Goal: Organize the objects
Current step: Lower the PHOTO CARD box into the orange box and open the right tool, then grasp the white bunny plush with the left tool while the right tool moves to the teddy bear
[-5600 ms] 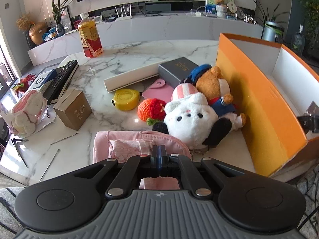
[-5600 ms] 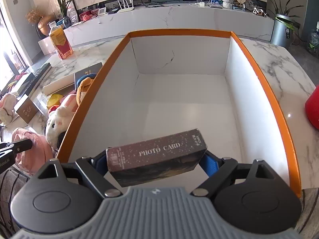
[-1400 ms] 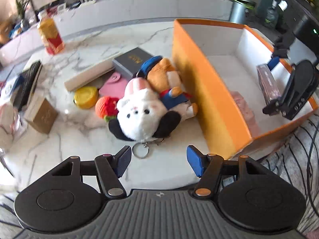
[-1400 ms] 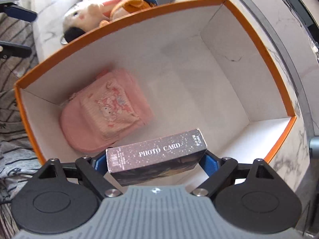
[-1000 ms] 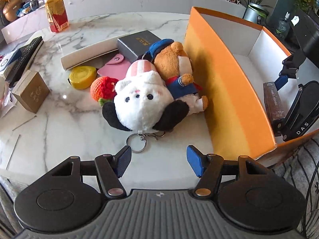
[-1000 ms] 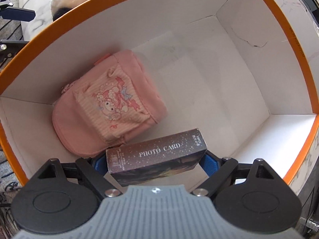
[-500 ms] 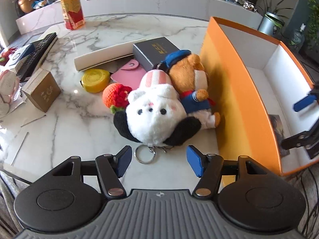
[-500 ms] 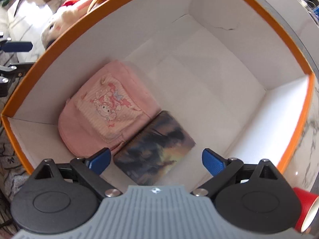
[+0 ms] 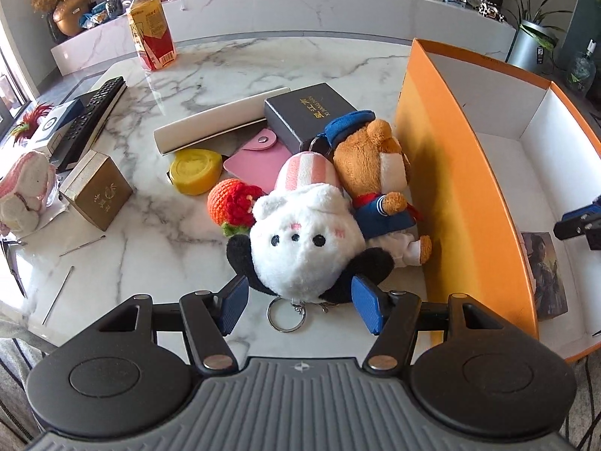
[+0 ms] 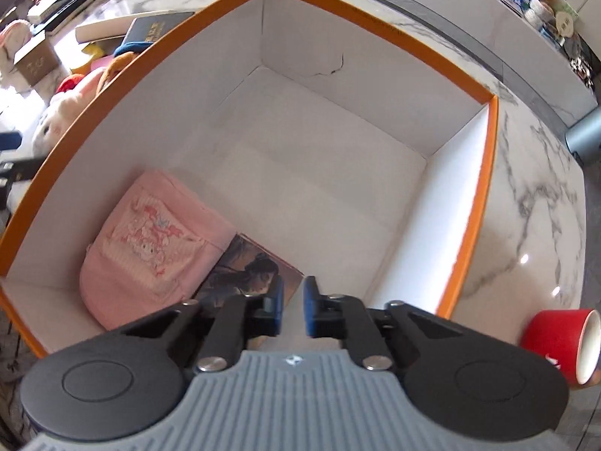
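Released a moment ago, the photo card box now lies flat on the floor of the orange box, and our right claw, which held it a second back, has drawn its pads nearly together around nothing, a narrow gap showing between them above the near end. That item counts as stowed, we judge, and the right side is free for the next one.

Our left claw has come closer to the white plush and hangs spread wide, one pad at each side of its near edge, its key ring between them on the bench; we judge it the next pick.

Inside the orange box, the pink pouch sits in the near left corner with the photo card box touching its right side. Everything beyond them is bare white floor.

Left of the orange box, beyond the white plush, the bear plush leans against the orange wall, with the crocheted strawberry, yellow tape measure, pink wallet and dark gift box farther out.
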A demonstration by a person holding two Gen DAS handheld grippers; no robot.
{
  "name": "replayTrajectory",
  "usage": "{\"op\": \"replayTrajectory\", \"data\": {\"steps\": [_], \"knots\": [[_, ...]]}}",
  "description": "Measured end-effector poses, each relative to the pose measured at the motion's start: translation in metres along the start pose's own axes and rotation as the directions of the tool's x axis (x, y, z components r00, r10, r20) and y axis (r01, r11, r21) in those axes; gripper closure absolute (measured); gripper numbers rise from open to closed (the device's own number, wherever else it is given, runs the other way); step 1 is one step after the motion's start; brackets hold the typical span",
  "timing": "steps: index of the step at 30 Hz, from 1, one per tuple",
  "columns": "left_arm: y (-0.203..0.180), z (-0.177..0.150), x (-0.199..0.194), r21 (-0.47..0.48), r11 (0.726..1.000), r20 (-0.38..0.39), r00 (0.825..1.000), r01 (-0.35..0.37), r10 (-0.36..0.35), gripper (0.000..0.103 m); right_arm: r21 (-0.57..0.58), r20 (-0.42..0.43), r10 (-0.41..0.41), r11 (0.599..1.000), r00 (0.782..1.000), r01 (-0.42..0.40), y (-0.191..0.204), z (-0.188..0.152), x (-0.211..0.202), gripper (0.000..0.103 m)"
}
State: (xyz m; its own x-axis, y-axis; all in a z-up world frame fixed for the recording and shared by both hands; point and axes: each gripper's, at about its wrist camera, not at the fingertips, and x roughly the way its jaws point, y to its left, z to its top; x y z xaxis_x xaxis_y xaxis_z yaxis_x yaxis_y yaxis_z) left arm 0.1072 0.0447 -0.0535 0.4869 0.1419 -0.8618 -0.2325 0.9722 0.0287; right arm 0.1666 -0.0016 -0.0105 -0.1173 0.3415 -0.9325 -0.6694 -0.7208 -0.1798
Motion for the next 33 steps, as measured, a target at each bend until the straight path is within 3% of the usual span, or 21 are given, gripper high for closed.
{"op": "replayTrajectory", "data": {"steps": [4, 6, 9, 14, 15, 17, 18, 19, 24, 29, 33], "knots": [[0.001, -0.003, 0.001, 0.002, 1.0, -0.008, 1.0, -0.006, 0.006, 0.031, -0.043, -0.016, -0.126, 0.991, 0.992, 0.125, 0.008, 0.01, 0.027, 0.09], [0.001, -0.005, -0.001, 0.016, 1.0, -0.002, 1.0, -0.009, 0.009, 0.031, 0.042, -0.079, -0.136, 0.989, 0.988, 0.139, 0.003, 0.016, 0.042, 0.08], [0.006, -0.008, -0.003, 0.006, 1.0, 0.006, 1.0, -0.007, 0.007, 0.031, 0.094, -0.086, -0.093, 0.99, 0.992, 0.101, -0.001, 0.016, 0.048, 0.081], [0.016, -0.012, 0.003, -0.025, 0.999, -0.012, 1.0, -0.029, 0.029, 0.031, 0.018, -0.087, -0.059, 0.998, 0.994, 0.061, 0.013, 0.01, 0.041, 0.08], [0.019, -0.012, 0.004, -0.031, 0.999, -0.015, 0.999, -0.035, 0.035, 0.031, 0.023, -0.073, -0.071, 0.997, 0.995, 0.073, 0.014, 0.009, 0.037, 0.079], [0.025, -0.012, 0.003, -0.043, 0.998, -0.008, 0.999, -0.035, 0.035, 0.031, 0.061, -0.005, -0.079, 0.995, 0.997, 0.079, 0.015, 0.01, 0.02, 0.066], [0.028, -0.012, 0.003, -0.045, 0.999, -0.007, 1.0, -0.03, 0.03, 0.031, 0.075, 0.035, -0.061, 0.995, 0.998, 0.058, 0.016, 0.011, 0.008, 0.055], [0.03, -0.012, 0.003, -0.042, 0.999, -0.008, 1.0, -0.023, 0.023, 0.031, 0.076, 0.069, -0.03, 0.997, 0.997, 0.025, 0.018, 0.012, -0.003, 0.049], [0.033, -0.014, 0.003, -0.034, 0.999, 0.009, 1.0, 0.03, -0.03, 0.031, -0.015, 0.2, 0.104, 0.995, 0.974, -0.104, 0.048, 0.029, -0.057, 0.046], [0.018, -0.01, -0.003, 0.075, 0.983, 0.015, 0.986, 0.166, -0.167, 0.026, -0.104, 0.222, 0.251, 0.967, 0.942, -0.233, 0.084, 0.054, -0.086, 0.037], [0.005, -0.004, -0.002, 0.139, 0.971, 0.048, 0.978, 0.195, -0.204, 0.025, -0.088, 0.2, 0.207, 0.977, 0.958, -0.193, 0.11, 0.086, -0.065, 0.037]]}}
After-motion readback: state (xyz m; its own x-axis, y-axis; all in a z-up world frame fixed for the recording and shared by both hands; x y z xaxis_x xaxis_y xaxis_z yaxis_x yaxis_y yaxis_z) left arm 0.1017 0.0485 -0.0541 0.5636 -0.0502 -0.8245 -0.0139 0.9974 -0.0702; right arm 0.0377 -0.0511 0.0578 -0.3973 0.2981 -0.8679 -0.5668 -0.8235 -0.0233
